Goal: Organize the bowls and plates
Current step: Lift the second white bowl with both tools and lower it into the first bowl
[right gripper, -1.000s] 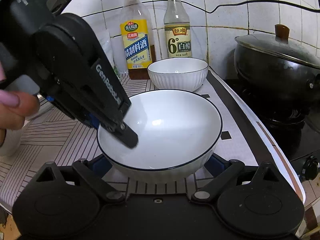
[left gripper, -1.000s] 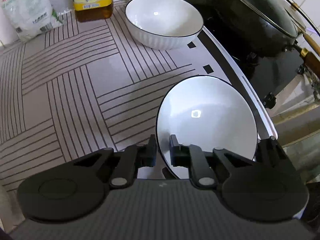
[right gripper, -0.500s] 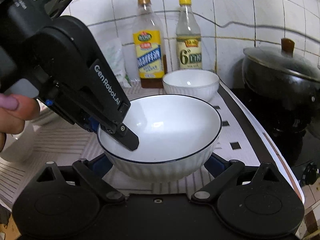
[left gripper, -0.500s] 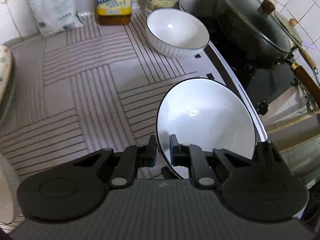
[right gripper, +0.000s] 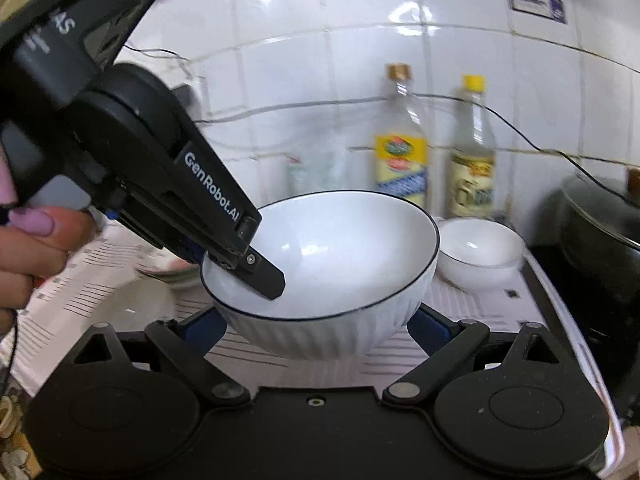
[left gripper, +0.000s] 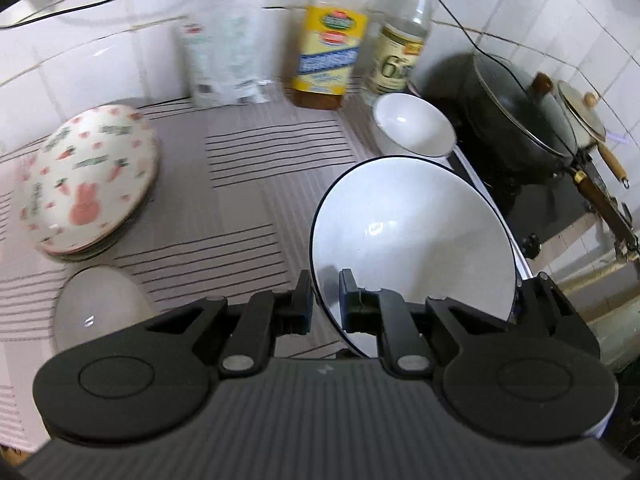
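While the left gripper (left gripper: 325,298) pinches the near rim of the white bowl (left gripper: 416,236), one black finger inside and one outside the wall, the right gripper (right gripper: 316,320) cradles the same bowl from below, its blue-padded fingers spread wide against the ribbed outer sides. This bowl is glossy white ceramic with a thin dark line round the lip, smooth inside and fluted outside, and it is held in the air above the striped mat (left gripper: 240,184), which has a dull woven look with bands of dark lines on pale grey. Compared with a second ago, the bowl sits higher and both cameras are tipped up, so the wall tiles and the full height of the bottles now show where only their lower halves did.

Left of the grippers lies a plain white rounded dish (left gripper: 96,304), and beyond it a stack of plates topped by one printed with pink rabbits and carrots (left gripper: 88,184); neither showed a second ago. Farther back a smaller white bowl (left gripper: 412,124) stands on the mat, in the same spot as before. Behind it rise a yellow-labelled bottle (left gripper: 328,52) and a clear vinegar bottle (left gripper: 400,48), with a white pouch (left gripper: 220,64) to their left. A black lidded pot (left gripper: 516,120) sits on the stove at right.
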Demonstrator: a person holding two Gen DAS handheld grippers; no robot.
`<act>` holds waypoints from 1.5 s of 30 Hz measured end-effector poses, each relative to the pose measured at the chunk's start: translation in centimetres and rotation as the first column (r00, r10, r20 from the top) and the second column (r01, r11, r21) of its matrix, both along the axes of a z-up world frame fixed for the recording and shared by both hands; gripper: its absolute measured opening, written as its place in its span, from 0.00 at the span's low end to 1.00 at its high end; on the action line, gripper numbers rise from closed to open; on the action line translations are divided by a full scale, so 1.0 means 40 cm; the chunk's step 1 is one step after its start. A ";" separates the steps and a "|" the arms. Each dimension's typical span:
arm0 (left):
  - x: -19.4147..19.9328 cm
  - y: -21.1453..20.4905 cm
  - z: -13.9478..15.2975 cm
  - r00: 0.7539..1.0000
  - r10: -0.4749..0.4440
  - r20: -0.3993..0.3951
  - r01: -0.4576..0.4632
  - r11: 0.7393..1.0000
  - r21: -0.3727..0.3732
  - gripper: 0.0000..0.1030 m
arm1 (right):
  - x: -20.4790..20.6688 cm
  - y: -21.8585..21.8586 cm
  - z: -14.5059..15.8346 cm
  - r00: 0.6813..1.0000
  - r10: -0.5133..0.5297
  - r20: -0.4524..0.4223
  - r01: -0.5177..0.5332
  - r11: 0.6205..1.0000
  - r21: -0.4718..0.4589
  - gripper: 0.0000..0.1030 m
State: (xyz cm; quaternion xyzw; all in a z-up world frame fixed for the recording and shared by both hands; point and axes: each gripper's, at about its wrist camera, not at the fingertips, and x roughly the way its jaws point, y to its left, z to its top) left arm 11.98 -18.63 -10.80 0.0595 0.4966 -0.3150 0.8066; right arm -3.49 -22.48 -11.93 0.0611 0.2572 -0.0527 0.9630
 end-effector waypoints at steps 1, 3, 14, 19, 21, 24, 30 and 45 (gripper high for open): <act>0.002 0.021 0.006 1.000 0.011 0.003 -0.011 1.000 0.001 0.11 | 0.003 0.016 0.009 1.000 0.022 0.005 -0.022 1.000 0.002 0.96; 0.003 0.062 0.015 0.999 0.029 0.017 -0.029 1.000 0.008 0.11 | 0.009 0.045 0.019 0.998 0.059 0.013 -0.059 0.998 -0.003 0.96; 0.046 0.270 -0.016 0.986 0.164 0.015 -0.165 0.985 0.055 0.12 | 0.095 0.172 0.018 0.963 0.268 0.020 -0.268 0.957 0.109 0.96; 0.060 0.333 -0.061 0.976 0.215 -0.018 -0.213 0.973 0.087 0.13 | 0.138 0.220 -0.007 0.939 0.342 -0.014 -0.336 0.928 0.161 0.96; 0.065 0.354 -0.073 0.971 0.236 -0.031 -0.232 0.968 0.096 0.14 | 0.156 0.242 -0.014 0.928 0.371 -0.038 -0.360 0.919 0.163 0.96; 0.073 0.378 -0.092 0.963 0.265 -0.041 -0.260 0.960 0.109 0.14 | 0.175 0.270 -0.024 0.912 0.406 -0.058 -0.392 0.905 0.165 0.96; 0.093 0.388 -0.125 0.948 0.318 -0.030 -0.310 0.938 0.156 0.18 | 0.214 0.303 -0.053 0.894 0.435 -0.108 -0.416 0.895 0.162 0.96; 0.126 0.377 -0.195 0.939 0.344 -0.002 -0.328 0.895 0.304 0.21 | 0.295 0.354 -0.090 0.848 0.458 -0.267 -0.428 0.889 0.165 0.95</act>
